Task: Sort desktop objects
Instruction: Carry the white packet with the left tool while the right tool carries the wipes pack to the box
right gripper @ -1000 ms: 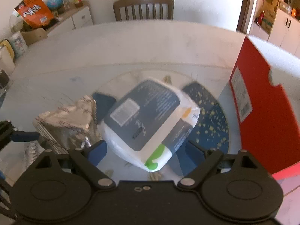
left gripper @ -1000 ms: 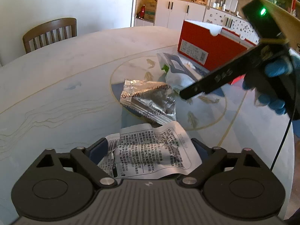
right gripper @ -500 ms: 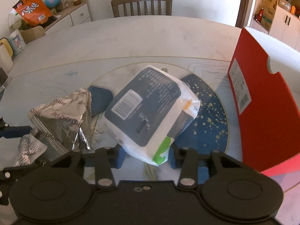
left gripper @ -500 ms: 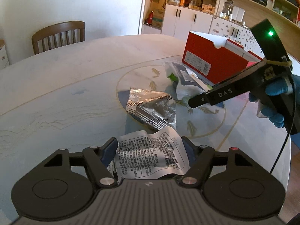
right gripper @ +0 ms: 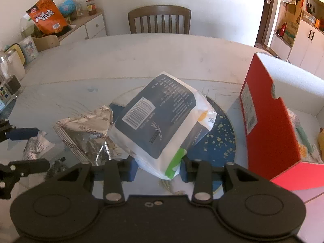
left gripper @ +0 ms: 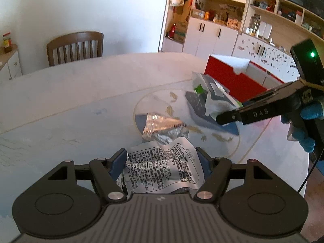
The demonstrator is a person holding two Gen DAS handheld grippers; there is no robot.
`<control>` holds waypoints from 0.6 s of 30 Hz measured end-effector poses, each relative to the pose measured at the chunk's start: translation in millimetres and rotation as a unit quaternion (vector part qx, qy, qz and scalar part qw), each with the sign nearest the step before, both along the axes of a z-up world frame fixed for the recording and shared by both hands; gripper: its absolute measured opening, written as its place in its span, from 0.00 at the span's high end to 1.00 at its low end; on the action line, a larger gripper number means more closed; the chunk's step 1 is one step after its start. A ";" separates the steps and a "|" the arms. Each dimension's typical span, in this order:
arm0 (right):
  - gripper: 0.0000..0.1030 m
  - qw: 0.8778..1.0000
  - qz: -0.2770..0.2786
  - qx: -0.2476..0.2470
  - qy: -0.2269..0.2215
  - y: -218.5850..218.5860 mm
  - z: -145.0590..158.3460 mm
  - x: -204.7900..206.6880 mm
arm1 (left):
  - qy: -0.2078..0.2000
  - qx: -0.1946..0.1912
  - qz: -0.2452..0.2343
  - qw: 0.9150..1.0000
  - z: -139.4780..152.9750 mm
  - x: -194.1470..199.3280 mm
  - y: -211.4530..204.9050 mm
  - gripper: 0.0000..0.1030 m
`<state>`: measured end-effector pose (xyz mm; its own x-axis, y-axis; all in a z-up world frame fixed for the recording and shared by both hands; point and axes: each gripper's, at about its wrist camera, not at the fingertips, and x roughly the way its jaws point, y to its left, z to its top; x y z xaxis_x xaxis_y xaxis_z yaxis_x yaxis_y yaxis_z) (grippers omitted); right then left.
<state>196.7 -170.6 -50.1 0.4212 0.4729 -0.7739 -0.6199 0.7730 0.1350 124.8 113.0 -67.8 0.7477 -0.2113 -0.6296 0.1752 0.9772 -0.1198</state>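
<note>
My left gripper (left gripper: 161, 154) is shut on a crumpled white packet (left gripper: 162, 170) printed with black text, held just above the table. A silver foil bag (left gripper: 162, 127) lies on the table beyond it. My right gripper (right gripper: 159, 169) is shut on the near end of a white and dark blue tissue pack (right gripper: 162, 119), which is raised and tilted over the table's blue round inlay. In the left wrist view the tissue pack (left gripper: 214, 95) hangs from the right gripper's black finger (left gripper: 253, 113). The foil bag (right gripper: 85, 129) lies left of the pack, and the left gripper (right gripper: 26, 148) shows at the far left.
An open red box (right gripper: 269, 125) with several items inside stands at the right on the round marble table (right gripper: 121, 60). A wooden chair (right gripper: 160, 18) is at the far side. A sideboard with an orange snack bag (right gripper: 47, 16) stands at the back left.
Both grippers went from wide apart to closed on their items: left on the white packet, right on the tissue pack. Both then rose, lifting the items off the table.
</note>
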 end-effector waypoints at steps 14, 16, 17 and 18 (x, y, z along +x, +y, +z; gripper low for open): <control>0.62 0.999 0.015 0.025 -0.015 -26.2 39.8 -17.8 | -0.041 -0.006 0.008 0.999 45.6 -14.7 -16.4 0.30; 0.62 0.999 0.017 0.026 -0.019 -30.2 44.3 -18.9 | -0.047 -0.007 0.009 0.999 51.9 -14.6 -21.0 0.30; 0.62 0.999 0.018 0.028 -0.020 -33.0 46.8 -18.9 | -0.050 -0.007 0.008 0.999 55.7 -14.2 -24.2 0.30; 0.62 0.999 0.018 0.031 -0.019 -35.4 48.6 -18.7 | -0.052 -0.007 0.007 0.999 58.3 -13.6 -26.6 0.30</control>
